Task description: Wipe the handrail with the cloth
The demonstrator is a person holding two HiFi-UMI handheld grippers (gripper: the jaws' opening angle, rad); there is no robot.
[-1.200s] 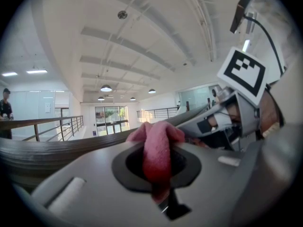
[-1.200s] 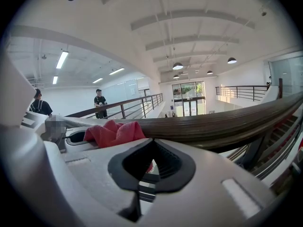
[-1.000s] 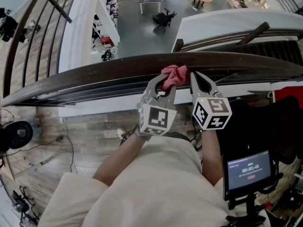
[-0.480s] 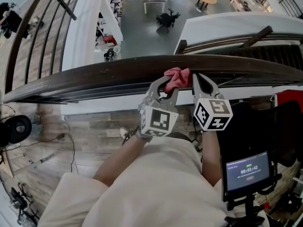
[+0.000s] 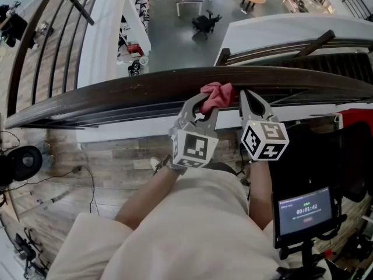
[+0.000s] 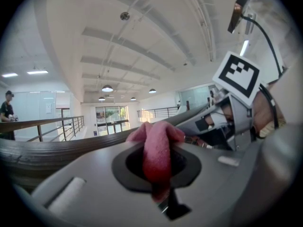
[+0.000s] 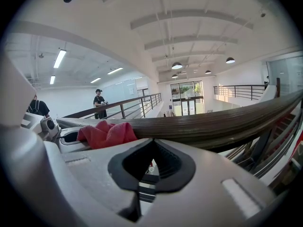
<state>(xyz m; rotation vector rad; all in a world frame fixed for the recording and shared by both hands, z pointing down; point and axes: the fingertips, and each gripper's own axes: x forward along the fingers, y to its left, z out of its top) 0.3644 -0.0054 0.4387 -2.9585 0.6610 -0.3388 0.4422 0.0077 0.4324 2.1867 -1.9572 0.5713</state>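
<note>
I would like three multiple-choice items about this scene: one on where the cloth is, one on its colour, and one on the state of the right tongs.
1. Where is the cloth?
A) on the floor
B) at the handrail, in the left tongs
C) on a chair

2. What colour is the cloth?
A) blue
B) white
C) pinkish red

3. How are the right tongs?
A) shut, holding nothing
B) shut on the cloth
C) wide open

Answers:
1 B: the left gripper view shows the cloth pinched between its jaws, and the head view shows it at the rail.
2 C: it looks pinkish red in all three views.
3 A: the right gripper view shows the jaws together with nothing between them, and the cloth off to the side.
</note>
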